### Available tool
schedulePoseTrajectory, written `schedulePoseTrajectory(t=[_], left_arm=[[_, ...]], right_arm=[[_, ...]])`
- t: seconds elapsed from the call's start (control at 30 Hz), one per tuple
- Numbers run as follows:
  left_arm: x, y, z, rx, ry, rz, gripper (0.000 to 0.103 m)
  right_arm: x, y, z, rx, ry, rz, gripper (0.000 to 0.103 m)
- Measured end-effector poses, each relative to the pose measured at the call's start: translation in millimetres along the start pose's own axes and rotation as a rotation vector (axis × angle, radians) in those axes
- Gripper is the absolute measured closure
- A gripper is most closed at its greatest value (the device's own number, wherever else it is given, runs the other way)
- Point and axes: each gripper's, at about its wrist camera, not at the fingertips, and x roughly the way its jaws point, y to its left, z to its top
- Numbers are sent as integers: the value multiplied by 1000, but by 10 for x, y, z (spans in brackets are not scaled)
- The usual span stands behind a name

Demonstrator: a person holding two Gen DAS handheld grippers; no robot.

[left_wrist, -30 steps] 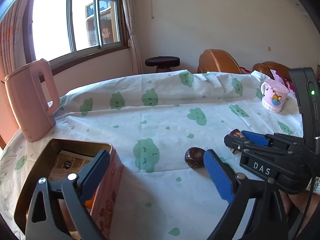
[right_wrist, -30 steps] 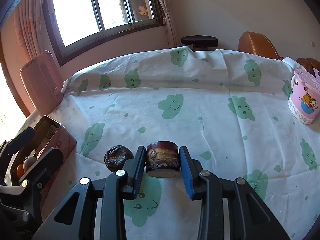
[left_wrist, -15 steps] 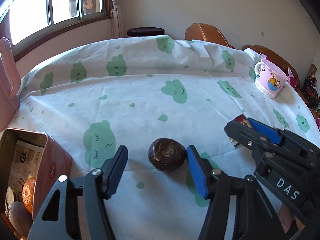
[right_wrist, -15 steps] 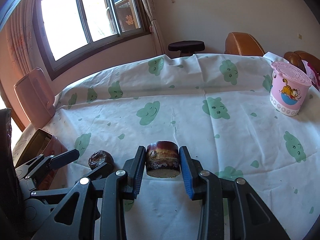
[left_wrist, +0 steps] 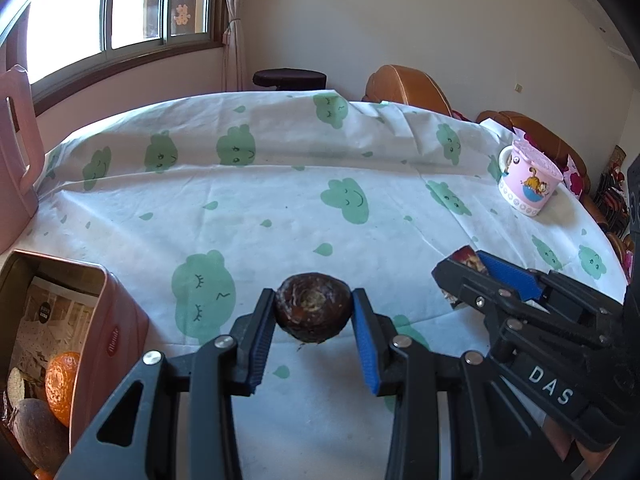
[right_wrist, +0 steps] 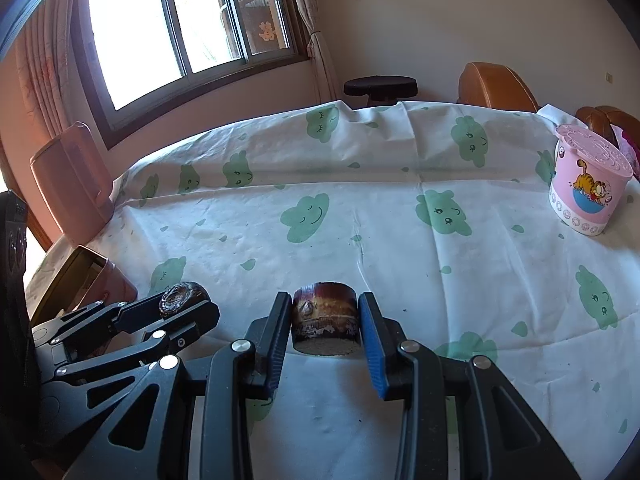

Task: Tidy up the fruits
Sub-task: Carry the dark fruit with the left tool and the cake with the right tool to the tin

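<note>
My left gripper (left_wrist: 313, 312) is shut on a dark brown round fruit (left_wrist: 313, 310), held just above the cloth; it also shows in the right wrist view (right_wrist: 181, 295). My right gripper (right_wrist: 325, 320) is shut on a short dark cut cylinder of fruit (right_wrist: 324, 318) with a pale cut bottom. In the left wrist view the right gripper (left_wrist: 472, 276) sits to the right, its load (left_wrist: 466, 258) mostly hidden. A pink tin box (left_wrist: 100, 320) at the left holds an orange (left_wrist: 60, 376) and a brown fruit (left_wrist: 36, 432).
A white tablecloth with green clouds (right_wrist: 400, 216) covers the table. A pink kettle (right_wrist: 74, 184) stands at the far left, a pink lidded cartoon cup (right_wrist: 586, 184) at the far right. Brown chairs (left_wrist: 404, 86) and a dark stool (left_wrist: 290, 78) stand behind the table.
My left gripper swung from over the tin to the dark round fruit and closed on it. My right gripper kept its hold on the cut piece.
</note>
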Motion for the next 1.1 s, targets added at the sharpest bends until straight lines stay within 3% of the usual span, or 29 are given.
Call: schedulePoseTrajectory(t=[1.1], left_arm=[[-289, 52, -44, -27, -144, 49, 64]], right_arm=[[-320, 97, -21, -54, -165, 9, 66]])
